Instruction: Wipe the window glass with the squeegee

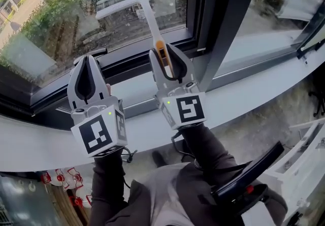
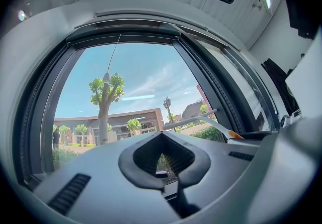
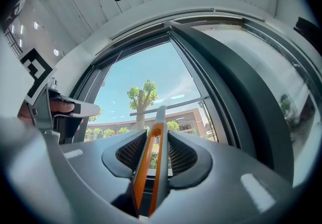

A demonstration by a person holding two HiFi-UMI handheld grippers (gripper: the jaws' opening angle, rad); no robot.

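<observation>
My right claw is pinching the orange-inlaid grip end of the white T-shaped plastic squeegee. The handle runs straight out between the jaws. Its long crossbar blade is held level up at the window glass, but I cannot tell whether it is touching. My worry is the far-back hold: pressing in could twist the handle, lift one blade end and leave streaks. My left claw is pressed together, empty, beside it.

Left of the dark window post, the glass offers open room to pass across, while the post itself and the white sill below it bar any passage rightward or downward.
</observation>
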